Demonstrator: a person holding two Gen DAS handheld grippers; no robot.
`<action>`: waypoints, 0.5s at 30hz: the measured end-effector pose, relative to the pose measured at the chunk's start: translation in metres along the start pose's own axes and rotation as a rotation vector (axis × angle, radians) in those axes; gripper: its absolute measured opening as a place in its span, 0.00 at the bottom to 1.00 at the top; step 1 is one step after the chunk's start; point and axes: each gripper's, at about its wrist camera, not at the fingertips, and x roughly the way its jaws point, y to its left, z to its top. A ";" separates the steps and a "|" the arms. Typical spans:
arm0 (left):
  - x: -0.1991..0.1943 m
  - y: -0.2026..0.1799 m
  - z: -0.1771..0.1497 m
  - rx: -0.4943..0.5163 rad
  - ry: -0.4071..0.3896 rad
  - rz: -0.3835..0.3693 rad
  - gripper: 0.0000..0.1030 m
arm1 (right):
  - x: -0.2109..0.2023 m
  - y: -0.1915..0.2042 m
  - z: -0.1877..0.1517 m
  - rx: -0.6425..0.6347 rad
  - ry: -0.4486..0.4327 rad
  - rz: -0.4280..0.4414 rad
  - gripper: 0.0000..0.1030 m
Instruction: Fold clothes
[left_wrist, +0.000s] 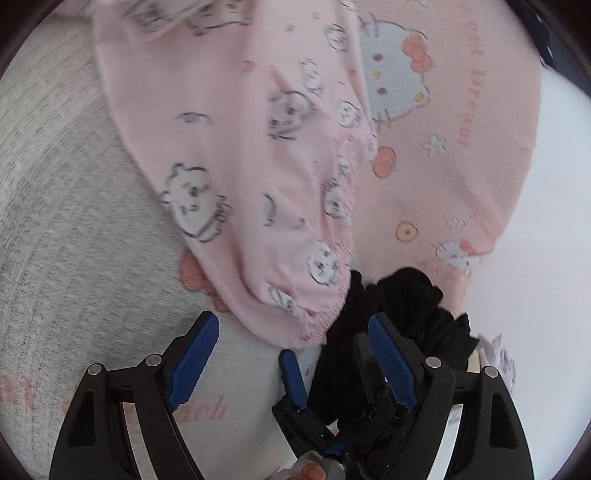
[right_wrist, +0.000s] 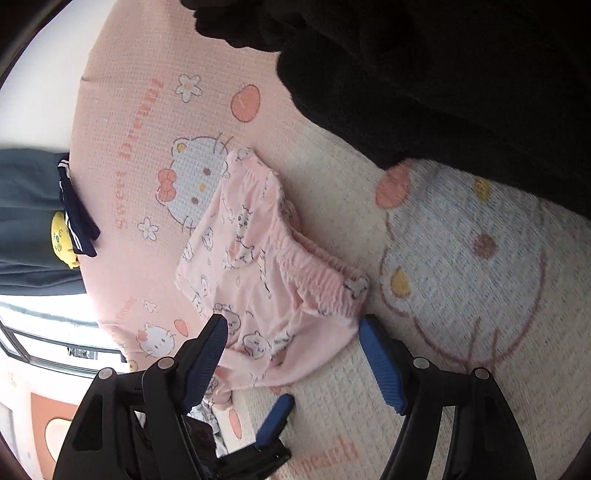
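Soft daylight, motion blur, fisheye-warped dark edges.

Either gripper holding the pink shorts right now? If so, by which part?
Nothing is held. The left gripper and right gripper both stand open, no pad pressing cloth. The pink shorts lie loose on the blanket.

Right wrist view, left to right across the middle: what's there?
Dark blue garment → yellow plush toy → pink cat-print blanket → pink patterned shorts → cream blanket section with the big cat face.
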 end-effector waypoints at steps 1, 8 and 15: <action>0.000 0.004 0.001 -0.018 -0.007 -0.014 0.80 | 0.002 0.001 0.000 -0.014 0.000 -0.002 0.71; 0.008 -0.007 0.003 0.038 -0.035 -0.017 0.80 | 0.014 0.009 0.001 -0.106 -0.033 -0.046 0.60; 0.023 -0.020 0.003 0.107 -0.038 0.025 0.89 | 0.009 -0.012 0.004 -0.038 -0.031 -0.068 0.17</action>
